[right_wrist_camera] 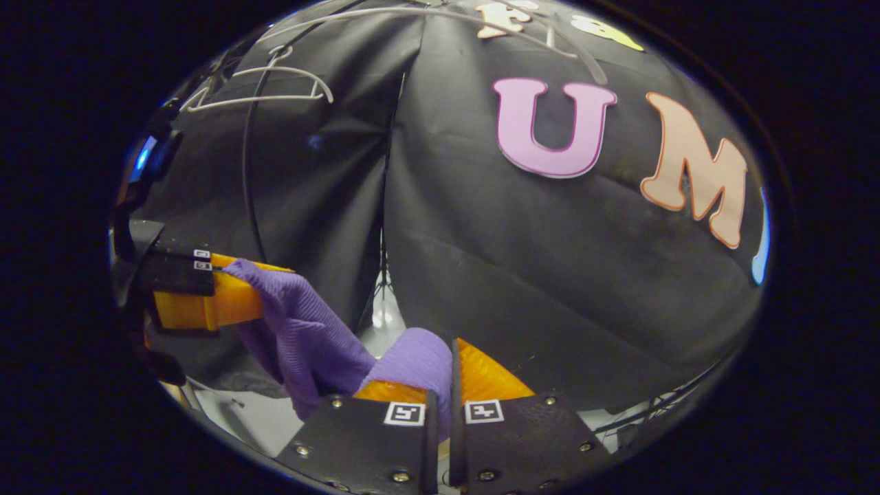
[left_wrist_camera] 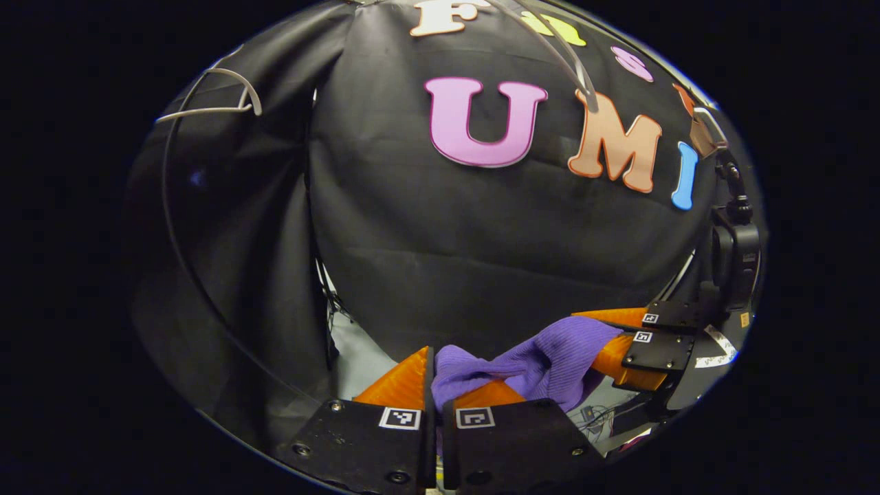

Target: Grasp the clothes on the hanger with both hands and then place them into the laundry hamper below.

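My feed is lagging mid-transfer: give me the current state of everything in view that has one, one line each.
Garment: off the hanger, purple, stretched in the air between both grippers.
Left hand-held gripper: shut on the garment's one end.
Right hand-held gripper: shut on the garment's other end.
Hanger: white, bare, hanging up high against the black cloth.

- The cloth runs down behind the left gripper at 6 o'clock; its lower part is hidden.
- The hanger at 10 o'clock is thin and faint, perhaps bare.
- The right gripper covers the cloth's end.
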The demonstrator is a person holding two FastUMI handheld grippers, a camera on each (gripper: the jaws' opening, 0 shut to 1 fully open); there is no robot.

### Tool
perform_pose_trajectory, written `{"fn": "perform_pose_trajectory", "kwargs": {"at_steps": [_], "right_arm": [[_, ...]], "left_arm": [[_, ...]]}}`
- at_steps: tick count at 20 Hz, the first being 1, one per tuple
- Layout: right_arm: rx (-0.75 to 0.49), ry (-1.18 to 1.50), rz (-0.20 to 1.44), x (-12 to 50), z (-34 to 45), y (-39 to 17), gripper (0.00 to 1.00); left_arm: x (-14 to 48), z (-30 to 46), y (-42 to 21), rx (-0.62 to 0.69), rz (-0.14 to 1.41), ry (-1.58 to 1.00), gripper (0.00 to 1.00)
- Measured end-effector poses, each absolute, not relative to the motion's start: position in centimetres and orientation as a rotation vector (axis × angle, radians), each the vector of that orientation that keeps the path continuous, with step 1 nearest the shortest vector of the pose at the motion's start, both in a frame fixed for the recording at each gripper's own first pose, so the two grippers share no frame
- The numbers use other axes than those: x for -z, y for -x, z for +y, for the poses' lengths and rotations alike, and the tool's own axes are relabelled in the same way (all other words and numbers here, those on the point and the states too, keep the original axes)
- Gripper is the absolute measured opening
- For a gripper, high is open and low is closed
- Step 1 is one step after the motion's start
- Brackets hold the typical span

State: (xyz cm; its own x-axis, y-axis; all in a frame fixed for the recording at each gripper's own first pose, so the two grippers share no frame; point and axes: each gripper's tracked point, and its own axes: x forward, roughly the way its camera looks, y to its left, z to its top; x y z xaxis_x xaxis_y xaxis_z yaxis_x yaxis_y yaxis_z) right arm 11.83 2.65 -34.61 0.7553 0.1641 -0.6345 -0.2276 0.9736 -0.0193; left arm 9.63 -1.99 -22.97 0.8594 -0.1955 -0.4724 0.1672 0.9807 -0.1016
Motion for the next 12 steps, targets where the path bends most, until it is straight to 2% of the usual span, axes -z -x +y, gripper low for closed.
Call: {"fn": "perform_pose_trajectory", "kwargs": {"at_steps": [6,7,8,12], "right_arm": [[-0.224,0.088,0.794,38.7,3.5,-8.6,0.07],[-0.226,0.09,0.811,39.2,3.5,-8.2,0.08],[-0.228,0.093,0.827,39.7,3.5,-8.0,0.07],[-0.237,0.087,0.906,42.0,3.7,-5.9,0.07]], "left_arm": [[27.4,-3.0,-8.0,0.233,0.617,0.019,0.05],[28.0,-3.1,-8.0,0.236,0.632,0.016,0.07],[28.7,-3.1,-7.8,0.239,0.651,0.015,0.05],[31.7,-3.6,-6.5,0.24,0.749,0.025,0.05]]}}
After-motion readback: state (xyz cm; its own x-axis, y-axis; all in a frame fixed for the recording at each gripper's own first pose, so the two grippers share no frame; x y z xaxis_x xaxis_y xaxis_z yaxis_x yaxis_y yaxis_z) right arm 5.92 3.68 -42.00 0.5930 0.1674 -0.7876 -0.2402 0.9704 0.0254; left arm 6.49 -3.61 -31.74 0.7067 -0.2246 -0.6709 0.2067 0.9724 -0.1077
